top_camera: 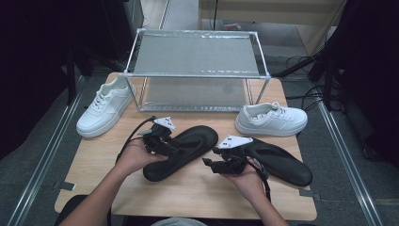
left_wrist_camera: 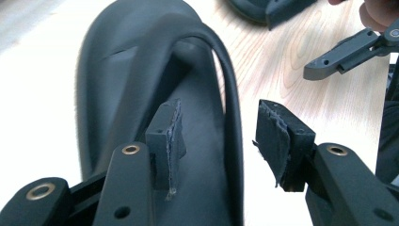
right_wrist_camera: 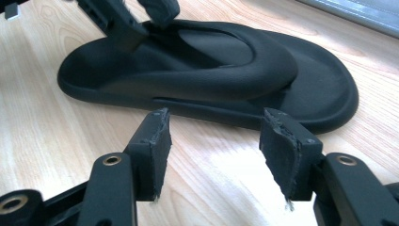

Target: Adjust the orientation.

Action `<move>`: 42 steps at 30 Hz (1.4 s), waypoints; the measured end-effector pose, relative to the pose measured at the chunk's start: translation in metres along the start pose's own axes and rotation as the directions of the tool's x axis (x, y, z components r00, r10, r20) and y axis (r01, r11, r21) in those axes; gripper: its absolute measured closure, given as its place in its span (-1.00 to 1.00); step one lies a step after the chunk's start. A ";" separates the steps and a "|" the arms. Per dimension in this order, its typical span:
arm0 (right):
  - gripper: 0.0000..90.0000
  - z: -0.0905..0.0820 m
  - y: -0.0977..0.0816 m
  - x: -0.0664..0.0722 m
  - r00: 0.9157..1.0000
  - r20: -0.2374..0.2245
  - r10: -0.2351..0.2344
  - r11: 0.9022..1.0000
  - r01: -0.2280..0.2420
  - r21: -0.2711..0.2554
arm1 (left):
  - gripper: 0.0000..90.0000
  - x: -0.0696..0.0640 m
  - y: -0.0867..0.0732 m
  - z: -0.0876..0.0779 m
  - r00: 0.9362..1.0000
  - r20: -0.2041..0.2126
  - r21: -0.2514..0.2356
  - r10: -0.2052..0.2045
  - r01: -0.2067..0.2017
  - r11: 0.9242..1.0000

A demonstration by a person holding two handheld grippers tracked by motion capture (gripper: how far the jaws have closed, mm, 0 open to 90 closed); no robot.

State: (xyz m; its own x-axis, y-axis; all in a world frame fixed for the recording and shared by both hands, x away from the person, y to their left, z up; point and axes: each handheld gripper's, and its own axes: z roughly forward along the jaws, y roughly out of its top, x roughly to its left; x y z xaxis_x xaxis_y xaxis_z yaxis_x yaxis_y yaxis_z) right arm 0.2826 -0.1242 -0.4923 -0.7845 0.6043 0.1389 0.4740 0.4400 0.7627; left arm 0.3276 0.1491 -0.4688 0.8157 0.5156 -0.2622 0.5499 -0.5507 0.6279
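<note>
Sandal point(top_camera: 181, 151) nearer the left hand is lying on the table point(top_camera: 94, 162), its long axis running diagonally from near-left to far-right. The left claw point(top_camera: 170, 149) is hovering over its heel end, jaws apart and straddling the strap point(left_wrist_camera: 226, 89) without pressing it. The right claw point(top_camera: 210, 163) is waiting just beside the sandal, pointing at its flank, jaws apart and empty.

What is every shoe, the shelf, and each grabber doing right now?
Left flip-flop: flat on table, strap between open jaws.
Right flip-flop: flat on table.
Left sneaker: upright.
Right sneaker: upright.
Rack: standing, shelves bare.
Left gripper: open.
Right gripper: open, nothing between jaws.
</note>
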 end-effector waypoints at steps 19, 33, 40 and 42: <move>0.84 0.023 0.020 0.013 0.997 -0.075 0.009 0.998 -0.013 -0.054 | 1.00 0.043 -0.020 -0.021 0.999 -0.012 -0.050 -0.048 0.048 0.998; 1.00 0.042 0.019 0.021 0.995 -0.103 -0.015 1.000 0.015 0.003 | 1.00 0.051 -0.040 -0.016 0.997 -0.029 -0.002 -0.072 0.072 0.997; 1.00 0.046 0.022 0.019 0.993 -0.109 -0.032 0.999 0.033 0.008 | 1.00 0.056 -0.049 -0.015 0.992 -0.056 0.010 -0.109 0.110 0.994; 1.00 0.047 0.023 0.018 0.992 -0.120 -0.025 1.000 0.026 0.007 | 1.00 0.057 -0.053 -0.015 0.990 -0.056 0.006 -0.128 0.128 0.992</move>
State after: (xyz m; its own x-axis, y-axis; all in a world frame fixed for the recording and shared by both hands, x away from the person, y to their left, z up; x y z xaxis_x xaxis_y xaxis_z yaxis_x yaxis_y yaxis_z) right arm 0.2985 -0.0721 -0.5024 -0.8383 0.5093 0.1948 0.4563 0.4597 0.7619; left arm 0.3423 0.2170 -0.5062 0.7275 0.6177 -0.2987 0.6511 -0.4843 0.5844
